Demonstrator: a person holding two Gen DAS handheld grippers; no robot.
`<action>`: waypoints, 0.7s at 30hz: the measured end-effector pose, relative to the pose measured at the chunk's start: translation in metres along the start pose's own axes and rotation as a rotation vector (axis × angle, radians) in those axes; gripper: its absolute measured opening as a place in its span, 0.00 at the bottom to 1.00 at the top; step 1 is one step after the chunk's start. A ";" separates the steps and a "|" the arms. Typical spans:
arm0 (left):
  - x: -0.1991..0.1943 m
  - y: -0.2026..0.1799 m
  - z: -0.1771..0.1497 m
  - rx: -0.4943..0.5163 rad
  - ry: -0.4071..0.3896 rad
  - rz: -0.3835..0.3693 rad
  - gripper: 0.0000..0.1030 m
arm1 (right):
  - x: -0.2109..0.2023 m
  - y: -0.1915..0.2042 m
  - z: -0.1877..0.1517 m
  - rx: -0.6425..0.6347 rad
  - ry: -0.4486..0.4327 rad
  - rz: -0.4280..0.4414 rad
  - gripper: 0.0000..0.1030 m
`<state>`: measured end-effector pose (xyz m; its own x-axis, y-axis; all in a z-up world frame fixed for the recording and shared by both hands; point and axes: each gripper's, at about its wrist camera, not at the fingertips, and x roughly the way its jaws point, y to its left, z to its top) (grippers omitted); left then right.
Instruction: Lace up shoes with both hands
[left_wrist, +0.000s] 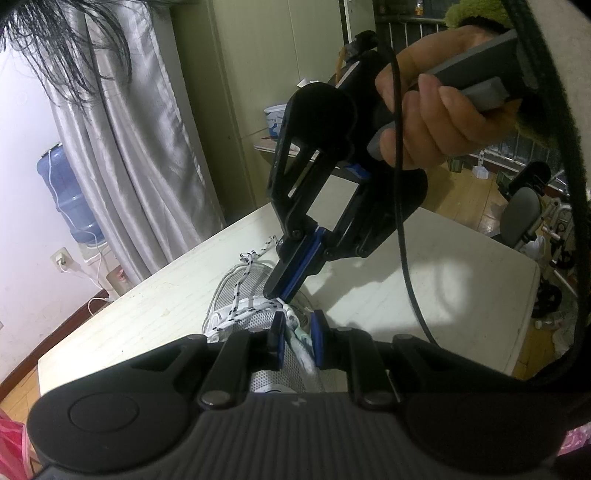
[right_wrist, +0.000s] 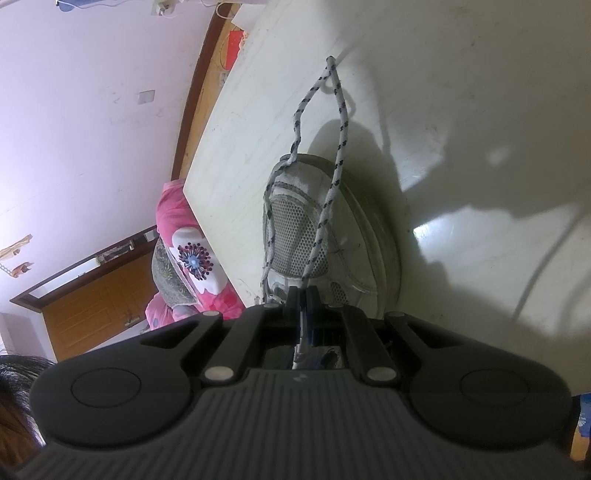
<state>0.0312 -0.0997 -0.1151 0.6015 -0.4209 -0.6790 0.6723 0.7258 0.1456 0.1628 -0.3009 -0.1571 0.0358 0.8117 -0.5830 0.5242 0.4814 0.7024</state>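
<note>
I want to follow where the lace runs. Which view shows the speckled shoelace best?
The right wrist view: the shoelace runs in plain sight over the shoe toe onto the table. The left wrist view shows only short stretches beside the right gripper.

no legible text, labels, brands or numbers anywhere

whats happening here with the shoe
A person holds a gripper in each hand and is lacing a white mesh shoe that sits on a pale table. The right gripper is shut on the speckled lace, right at the shoe's top. The left gripper has its fingers either side of the shoe's tongue, a little apart; whether they pinch it is unclear. The rest of the lace trails loose over the toe onto the table.
</note>
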 end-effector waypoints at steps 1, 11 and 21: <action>0.000 0.000 0.000 0.000 0.000 0.000 0.14 | 0.001 0.001 -0.001 0.000 -0.002 -0.001 0.01; 0.000 0.002 0.000 0.000 -0.004 0.001 0.14 | 0.005 0.003 -0.004 0.013 0.002 -0.006 0.01; -0.001 0.004 0.000 0.003 -0.012 -0.007 0.14 | 0.007 0.007 -0.002 -0.017 0.013 -0.019 0.01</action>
<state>0.0329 -0.0966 -0.1143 0.6023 -0.4324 -0.6710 0.6776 0.7213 0.1434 0.1649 -0.2905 -0.1553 0.0150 0.8065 -0.5911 0.5098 0.5024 0.6984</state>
